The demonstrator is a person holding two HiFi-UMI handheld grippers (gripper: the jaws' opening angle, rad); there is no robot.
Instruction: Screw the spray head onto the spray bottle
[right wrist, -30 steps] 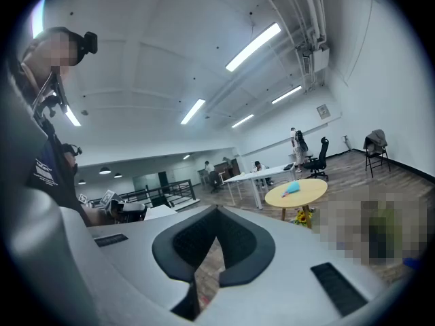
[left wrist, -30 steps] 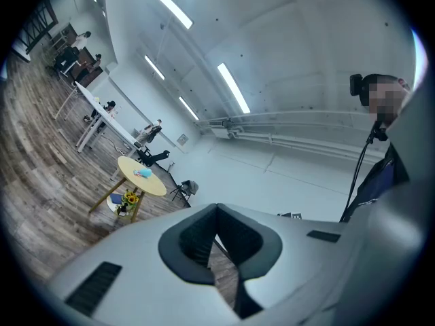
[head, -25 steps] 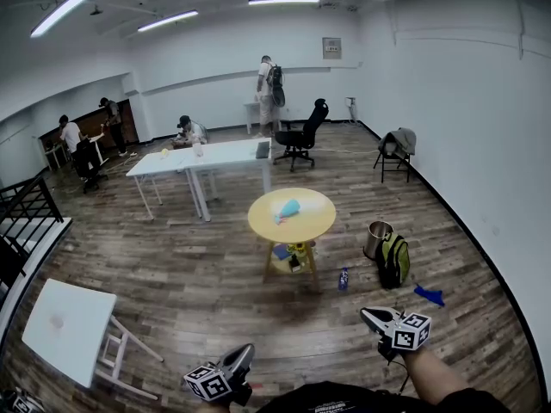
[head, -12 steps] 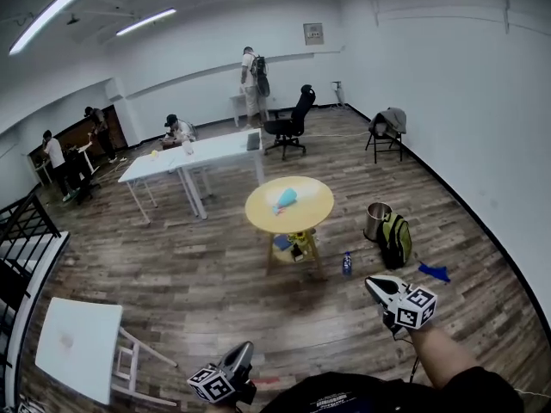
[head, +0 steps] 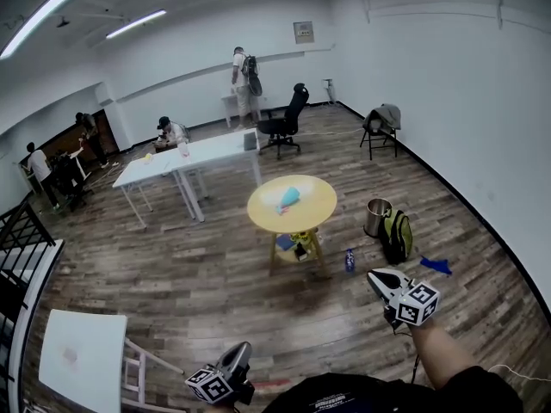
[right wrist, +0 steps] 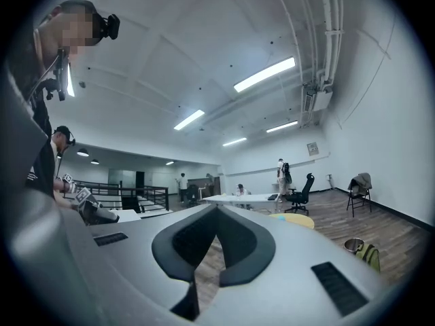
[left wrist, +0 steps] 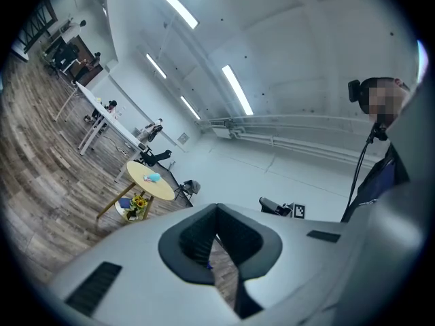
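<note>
The left gripper (left wrist: pixel 217 212) is holding its jaws together, gripping nothing. Beyond, a blue thing (left wrist: pixel 153 177) is lying near the middle of a round table (left wrist: pixel 163 190).

Bottom edge now: a black shirt (head: pixel 344 396) with small white print at the chest, its sleeve (head: pixel 482 387) stopping above the bare right forearm (head: pixel 439 351). The left gripper (head: pixel 244 352) is a grey shell tapering to a dark tip, with a cube (head: pixel 209 386) of black-and-white square markers at the rear. The right gripper (head: pixel 379 277) is the same build, with its own marker cube (head: pixel 419 304). Up close, each shell is smooth grey, with 2 black ribbed pads (left wrist: pixel 190 240) and dark slotted vents (left wrist: pixel 95 287). A black head camera (left wrist: pixel 355 91) is up top, with a thin black cable (left wrist: pixel 359 175) below.
</note>
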